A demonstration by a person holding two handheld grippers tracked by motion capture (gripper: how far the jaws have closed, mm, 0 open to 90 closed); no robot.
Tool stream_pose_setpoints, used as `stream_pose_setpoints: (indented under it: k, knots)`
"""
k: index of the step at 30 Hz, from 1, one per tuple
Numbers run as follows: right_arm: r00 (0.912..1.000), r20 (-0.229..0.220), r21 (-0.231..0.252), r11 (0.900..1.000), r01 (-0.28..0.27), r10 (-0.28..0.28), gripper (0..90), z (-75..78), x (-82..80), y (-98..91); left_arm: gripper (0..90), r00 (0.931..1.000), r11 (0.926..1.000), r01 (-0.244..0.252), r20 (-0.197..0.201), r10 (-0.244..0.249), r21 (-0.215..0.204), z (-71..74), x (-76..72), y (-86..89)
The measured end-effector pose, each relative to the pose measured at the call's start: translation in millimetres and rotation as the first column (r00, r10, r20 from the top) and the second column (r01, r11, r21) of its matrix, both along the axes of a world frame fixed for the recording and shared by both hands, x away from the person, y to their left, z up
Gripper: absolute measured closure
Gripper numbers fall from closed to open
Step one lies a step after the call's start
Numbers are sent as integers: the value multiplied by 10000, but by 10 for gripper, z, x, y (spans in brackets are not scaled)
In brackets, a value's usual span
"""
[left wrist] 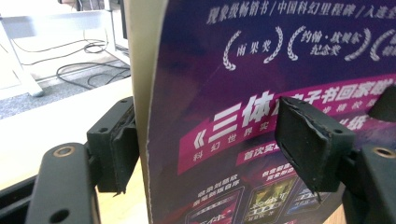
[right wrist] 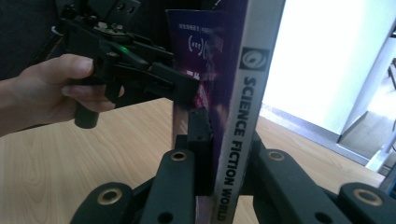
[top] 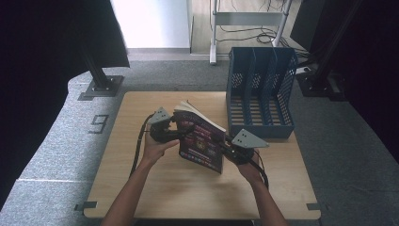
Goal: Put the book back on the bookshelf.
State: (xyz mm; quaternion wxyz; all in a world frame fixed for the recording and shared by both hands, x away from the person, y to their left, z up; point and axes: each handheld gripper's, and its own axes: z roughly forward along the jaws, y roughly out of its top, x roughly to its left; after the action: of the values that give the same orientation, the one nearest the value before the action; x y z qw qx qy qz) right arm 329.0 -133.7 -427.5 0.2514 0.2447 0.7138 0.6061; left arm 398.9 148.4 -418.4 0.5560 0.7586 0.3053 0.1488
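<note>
A thick paperback book (top: 202,139) with a purple cover stands upright above the wooden table (top: 188,193), held between both hands. My right gripper (top: 229,148) is shut on its lower spine end; in the right gripper view the jaws (right wrist: 226,135) clamp either side of the white spine (right wrist: 243,116) reading "SCIENCE FICTION WORLD". My left gripper (top: 175,129) straddles the book's opposite edge. In the left gripper view its jaws (left wrist: 215,144) stand apart around the book (left wrist: 261,70). One pad (left wrist: 122,154) lies at the page edge, while the other pad (left wrist: 308,144) stands off the cover.
A blue slotted file rack (top: 261,89) stands at the table's far right corner, just behind the book. Black stand bases (top: 101,84) and loose cables (top: 244,33) lie on the grey floor beyond. Bare wood lies in front of the hands.
</note>
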Motion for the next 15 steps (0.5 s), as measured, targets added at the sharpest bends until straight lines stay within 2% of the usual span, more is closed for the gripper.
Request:
stream_pose_setpoints:
  k: [4, 5, 6, 8, 15]
  knots:
    - [9999, 5, 21, 9999, -135, 135, 800, -1, 4, 3, 246, 10000, 10000, 47, 14, -47, 54, 9, -5, -2]
    - [9993, -101, 125, 9993, -363, 364, 757, -4, 18, -2, 250, 10000, 10000, 74, -28, -74, -6, 10, -5, 2]
    - [9990, -130, 185, 9989, -422, 425, 735, -4, 27, 2, 257, 9997, 9996, 203, -98, -205, -204, 19, -7, 13]
    - [9989, -241, 120, 9991, -404, 407, 719, 0, 64, 33, 263, 9995, 9993, 311, -60, -312, -226, 36, -23, 4]
    - [9991, -362, -231, 9995, -236, 228, 772, 34, 136, 167, 265, 9995, 9995, 311, 5, -311, -9, 50, -48, -2]
